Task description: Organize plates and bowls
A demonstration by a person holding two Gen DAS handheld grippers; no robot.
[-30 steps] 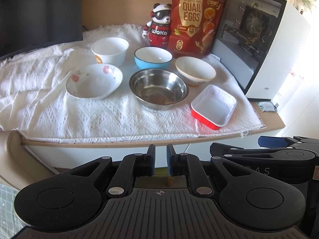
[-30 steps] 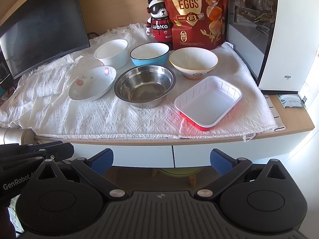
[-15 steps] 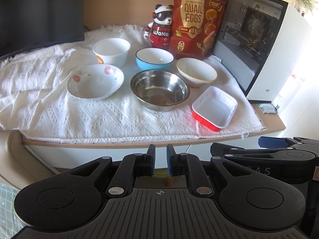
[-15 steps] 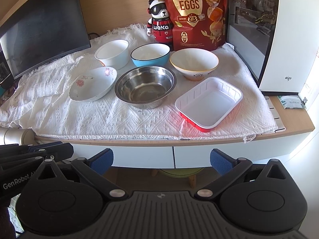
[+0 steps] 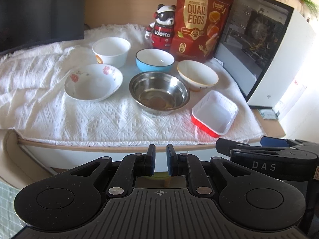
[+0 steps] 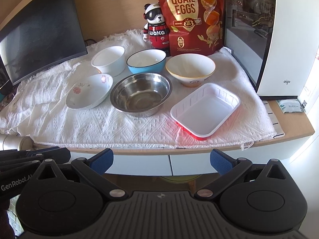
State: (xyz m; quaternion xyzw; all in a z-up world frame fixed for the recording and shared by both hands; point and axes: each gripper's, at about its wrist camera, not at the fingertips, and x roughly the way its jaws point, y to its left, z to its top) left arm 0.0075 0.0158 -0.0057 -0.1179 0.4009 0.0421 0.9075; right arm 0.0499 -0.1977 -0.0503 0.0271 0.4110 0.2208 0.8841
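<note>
The stainless steel bowl [image 6: 140,94] sat mid-cloth on the worktop [image 6: 295,129]. Behind it stood the blue bowl [image 6: 146,60], with the white tub [image 6: 109,59] to that bowl's left and the cream bowl [image 6: 190,68] to its right. Left of the steel bowl lay the flowered dish [image 6: 89,94]; right of it, the red-and-white tray [image 6: 205,109]. The left hand-held gripper [image 5: 160,159] hung clenched and empty before the worktop edge; the right hand-held gripper [image 6: 161,159] gaped wide, holding nothing.
</note>
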